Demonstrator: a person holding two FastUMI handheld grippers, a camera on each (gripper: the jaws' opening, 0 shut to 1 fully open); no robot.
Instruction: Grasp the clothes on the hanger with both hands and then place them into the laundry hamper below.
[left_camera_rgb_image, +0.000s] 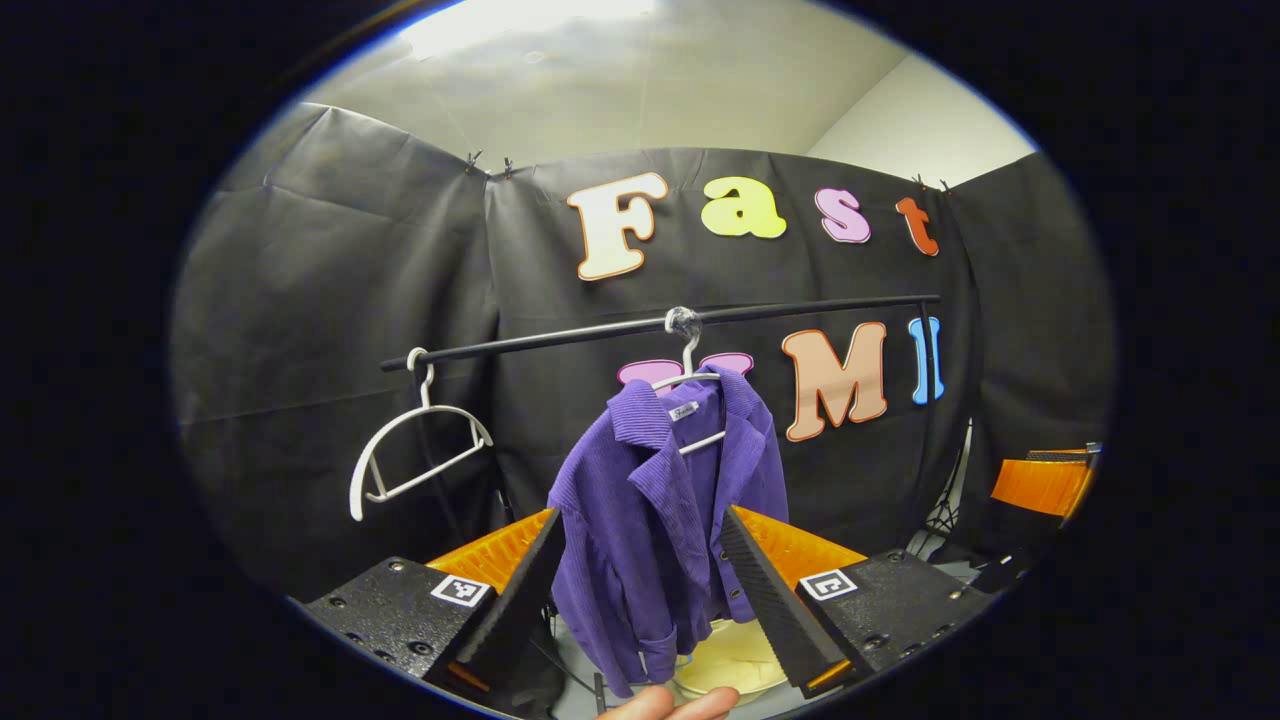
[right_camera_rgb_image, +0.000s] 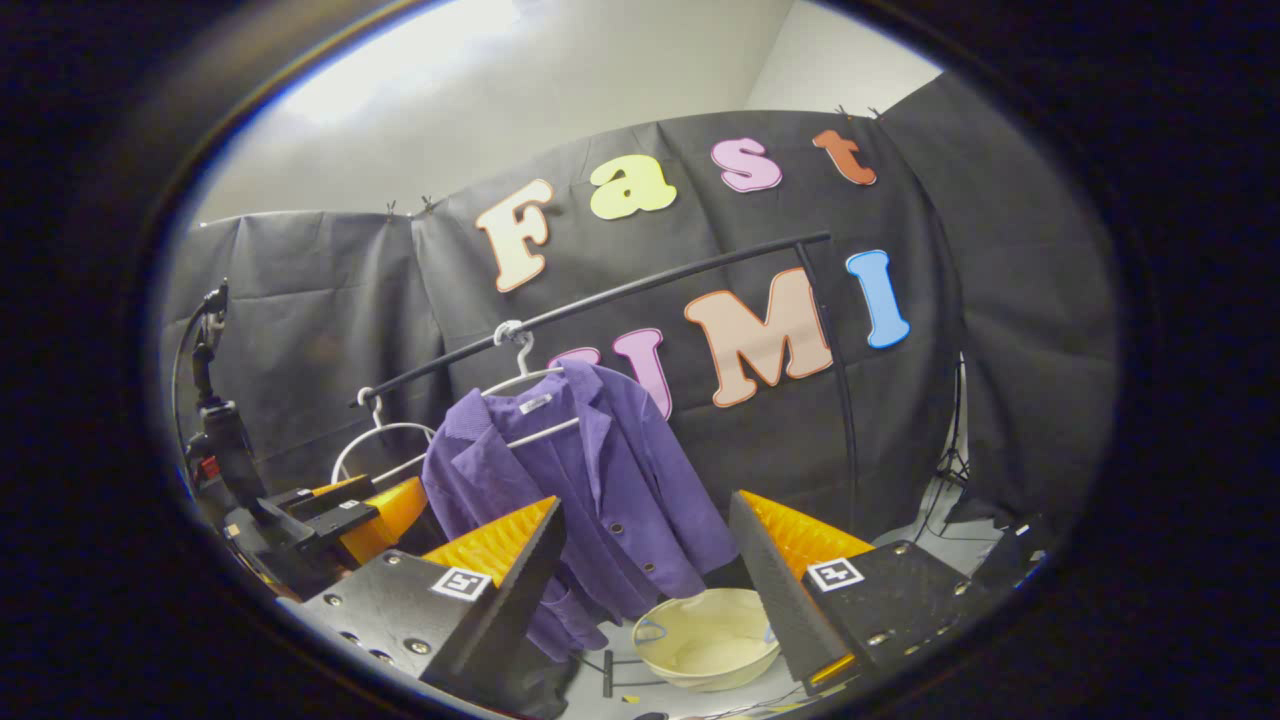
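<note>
Purple jacket (left_camera_rgb_image: 665, 520) on white hanger (left_camera_rgb_image: 690, 380), hung from black rail (left_camera_rgb_image: 660, 325); collar open, one side slipping off hanger. Second hanger (left_camera_rgb_image: 415, 450) bare, further left on rail. Cream hamper (right_camera_rgb_image: 705, 640) on floor below jacket. Left gripper (left_camera_rgb_image: 640, 590) spread wide, fingers either side of jacket, apparently short of touching. Right gripper (right_camera_rgb_image: 645, 580) likewise wide, holding nothing, jacket and hamper framed between fingers. Fingertip (left_camera_rgb_image: 670, 705) at bottom edge of left gripper view.

Booth wall: black cloth (left_camera_rgb_image: 330, 300), creased, clipped along its top edge. Above it: pale plain walls (left_camera_rgb_image: 620, 90) meeting at a corner, brightly lit overhead. Floor (right_camera_rgb_image: 935, 535): light grey, cables lying along it.
</note>
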